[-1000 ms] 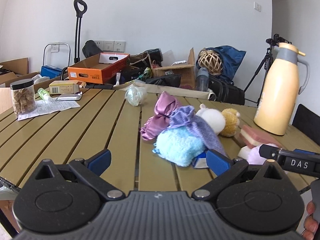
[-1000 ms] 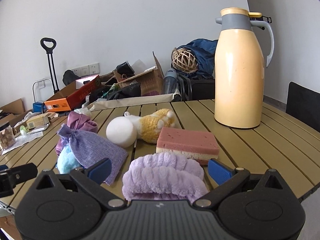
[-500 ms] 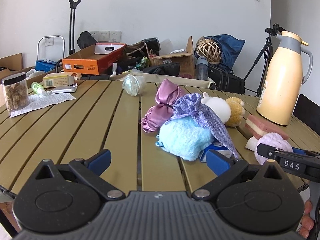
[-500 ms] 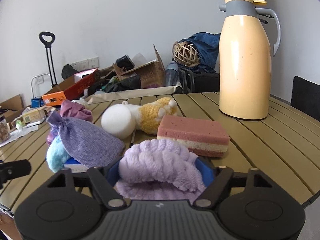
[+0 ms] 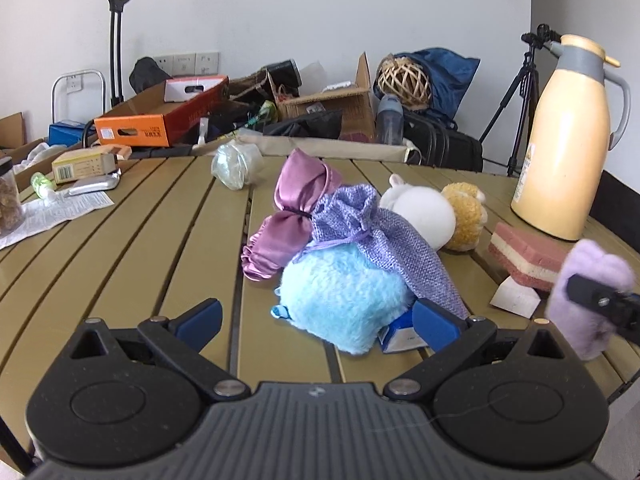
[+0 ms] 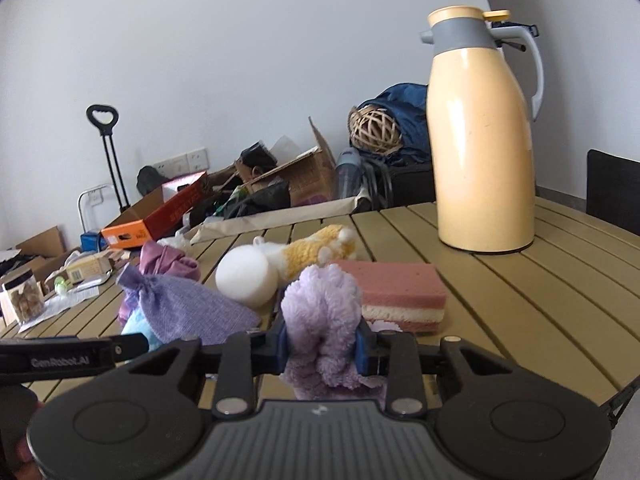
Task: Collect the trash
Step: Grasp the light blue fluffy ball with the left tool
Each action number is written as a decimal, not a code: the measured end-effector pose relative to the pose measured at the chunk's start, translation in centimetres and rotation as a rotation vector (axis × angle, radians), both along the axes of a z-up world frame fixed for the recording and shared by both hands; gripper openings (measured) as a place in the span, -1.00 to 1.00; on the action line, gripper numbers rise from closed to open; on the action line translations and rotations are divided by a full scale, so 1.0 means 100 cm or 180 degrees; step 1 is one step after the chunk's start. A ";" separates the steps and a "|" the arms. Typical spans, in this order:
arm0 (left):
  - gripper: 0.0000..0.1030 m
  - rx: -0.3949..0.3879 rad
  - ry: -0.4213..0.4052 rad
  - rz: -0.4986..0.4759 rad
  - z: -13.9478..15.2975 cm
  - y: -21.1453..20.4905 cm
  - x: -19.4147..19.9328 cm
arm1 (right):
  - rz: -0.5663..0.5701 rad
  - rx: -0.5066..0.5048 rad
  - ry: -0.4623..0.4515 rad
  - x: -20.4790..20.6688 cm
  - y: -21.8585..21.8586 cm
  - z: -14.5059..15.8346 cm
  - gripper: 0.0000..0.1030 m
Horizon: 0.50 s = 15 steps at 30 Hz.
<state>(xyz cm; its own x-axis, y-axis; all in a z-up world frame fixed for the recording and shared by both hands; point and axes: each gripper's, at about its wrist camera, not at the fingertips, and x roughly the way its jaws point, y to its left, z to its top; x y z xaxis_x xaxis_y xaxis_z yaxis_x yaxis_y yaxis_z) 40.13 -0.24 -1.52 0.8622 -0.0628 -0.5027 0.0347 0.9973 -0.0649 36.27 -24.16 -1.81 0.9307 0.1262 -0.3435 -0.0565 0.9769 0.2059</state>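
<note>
Squeezing lilac fluffy band upright, right fingers just closed; left fingers spread.

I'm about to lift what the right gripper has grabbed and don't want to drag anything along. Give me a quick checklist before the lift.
1. Right gripper shut on the fluffy lilac cloth; its jaws have just been closing: ok.
2. Cloth squeezed between both blue pads, not one: ok.
3. Pink sponge clear of the cloth: cannot tell, it sits right behind.
4. White paper scrap free of the cloth: cannot tell.
5. Left gripper open, holding nothing, near the light blue plush: ok.
6. Yellow thermos upright, well back: ok.
</note>
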 end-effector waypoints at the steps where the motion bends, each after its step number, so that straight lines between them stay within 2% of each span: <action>1: 1.00 -0.0002 0.0013 0.0000 -0.001 0.000 0.003 | -0.0023 0.0020 -0.0006 0.000 -0.003 0.000 -0.42; 6: 1.00 -0.0005 0.0072 0.0005 -0.003 -0.004 0.017 | -0.0111 0.0076 -0.0020 -0.002 -0.013 -0.001 -0.42; 15: 1.00 -0.0340 0.0189 0.0049 -0.004 0.001 0.041 | -0.0189 0.0119 -0.0015 -0.002 -0.018 -0.004 -0.42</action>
<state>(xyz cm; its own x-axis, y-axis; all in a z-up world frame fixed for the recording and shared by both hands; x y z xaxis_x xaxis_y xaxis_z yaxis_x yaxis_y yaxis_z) 44.18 -0.19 -1.94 0.8325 -0.1056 -0.5439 0.0124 0.9850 -0.1723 36.06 -25.97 -2.18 0.9385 0.0835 -0.3352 0.0003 0.9702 0.2423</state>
